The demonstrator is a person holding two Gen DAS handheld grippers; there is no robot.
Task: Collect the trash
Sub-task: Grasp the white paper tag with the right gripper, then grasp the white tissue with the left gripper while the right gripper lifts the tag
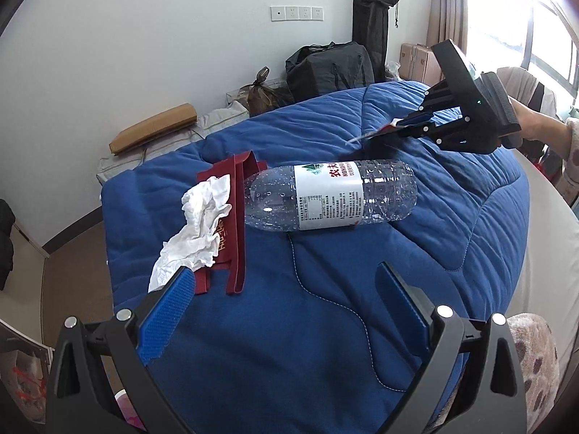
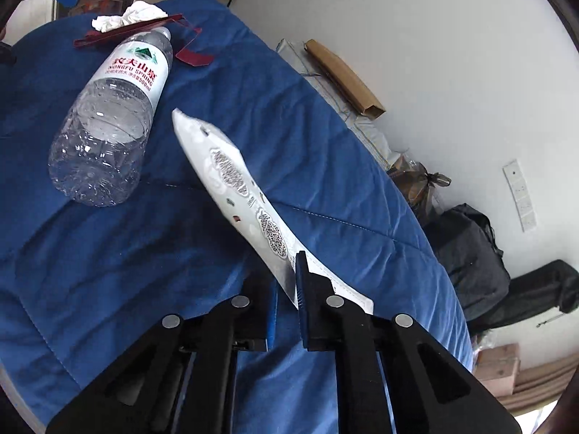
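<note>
An empty clear plastic bottle with a white label lies on its side on the blue quilt. Left of it lie a flattened dark red paper box and a crumpled white tissue. My left gripper is open and empty above the quilt, in front of them. My right gripper is shut on a white printed wrapper and holds it above the quilt, right of the bottle. It also shows in the left wrist view.
The quilt covers a bed. Behind it, by the white wall, are black bags, a brown cardboard box and a pink suitcase. A spotted cushion lies at the lower right. A window is at the far right.
</note>
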